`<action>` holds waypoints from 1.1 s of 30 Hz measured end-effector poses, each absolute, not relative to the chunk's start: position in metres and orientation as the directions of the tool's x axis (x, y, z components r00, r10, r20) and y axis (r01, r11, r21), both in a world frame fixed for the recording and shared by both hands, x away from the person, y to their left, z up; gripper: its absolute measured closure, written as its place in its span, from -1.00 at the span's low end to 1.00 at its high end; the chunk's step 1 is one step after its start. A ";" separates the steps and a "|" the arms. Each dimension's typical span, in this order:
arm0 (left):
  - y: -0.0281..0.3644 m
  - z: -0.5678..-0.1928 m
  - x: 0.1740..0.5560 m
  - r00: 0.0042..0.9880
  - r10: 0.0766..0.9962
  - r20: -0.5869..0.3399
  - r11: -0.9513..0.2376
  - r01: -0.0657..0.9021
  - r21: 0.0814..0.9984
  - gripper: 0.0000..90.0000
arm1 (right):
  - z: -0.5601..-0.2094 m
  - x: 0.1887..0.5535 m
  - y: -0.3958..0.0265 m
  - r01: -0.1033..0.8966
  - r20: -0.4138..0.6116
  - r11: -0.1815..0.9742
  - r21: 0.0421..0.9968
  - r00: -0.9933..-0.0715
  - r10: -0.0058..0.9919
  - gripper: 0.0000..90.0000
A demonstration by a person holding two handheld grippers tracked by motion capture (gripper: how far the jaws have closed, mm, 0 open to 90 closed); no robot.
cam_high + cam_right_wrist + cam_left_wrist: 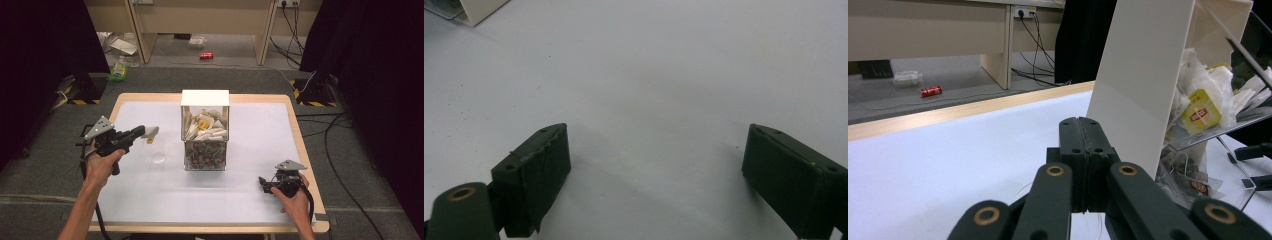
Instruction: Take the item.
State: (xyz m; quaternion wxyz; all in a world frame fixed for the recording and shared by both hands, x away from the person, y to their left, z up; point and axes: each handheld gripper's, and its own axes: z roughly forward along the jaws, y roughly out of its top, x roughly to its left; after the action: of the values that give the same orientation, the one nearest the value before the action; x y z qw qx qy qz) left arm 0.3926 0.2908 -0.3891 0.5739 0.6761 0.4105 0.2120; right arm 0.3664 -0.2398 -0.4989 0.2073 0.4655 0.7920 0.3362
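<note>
A clear box [205,131] with a white lid stands mid-table, full of tea bags [204,126]. The box [1143,85] rises just right of my left gripper [1082,122], whose jaws are pressed together, with thin thread trailing beneath them. From above, my left gripper [141,131] hovers left of the box, and a grey tea bag [151,132] with a yellow tag sticks out at its tip. A small clear round thing [159,158] lies on the table below it. My right gripper [264,184] rests near the front right corner; its jaws [656,150] stand wide apart over bare white table.
The white table top [250,200] has a wooden rim. Beyond the table are a grey floor, a red can [206,55], wooden furniture legs and cables. Black curtains hang on both sides.
</note>
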 end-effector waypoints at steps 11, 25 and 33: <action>0.295 -0.400 0.391 0.565 0.802 -0.193 0.001 0.322 0.947 0.98 | -0.499 0.366 -0.240 0.597 -0.016 0.341 0.726 -0.481 0.877 -0.72; 0.290 -0.419 0.394 0.558 0.818 -0.143 -0.079 0.355 0.932 0.98 | -0.499 0.366 -0.240 0.598 -0.016 0.341 0.726 -0.481 0.877 -0.72; 0.284 -0.429 0.400 0.553 0.823 -0.129 -0.107 0.374 0.921 0.98 | -0.499 0.366 -0.240 0.598 -0.015 0.340 0.726 -0.481 0.877 -0.72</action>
State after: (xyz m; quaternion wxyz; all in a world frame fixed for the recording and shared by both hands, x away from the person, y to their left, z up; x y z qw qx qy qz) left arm 0.4002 0.2839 -0.4292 0.5193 0.7120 0.4204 0.2162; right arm 0.3664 -0.2398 -0.4989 0.2073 0.4654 0.7920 0.3365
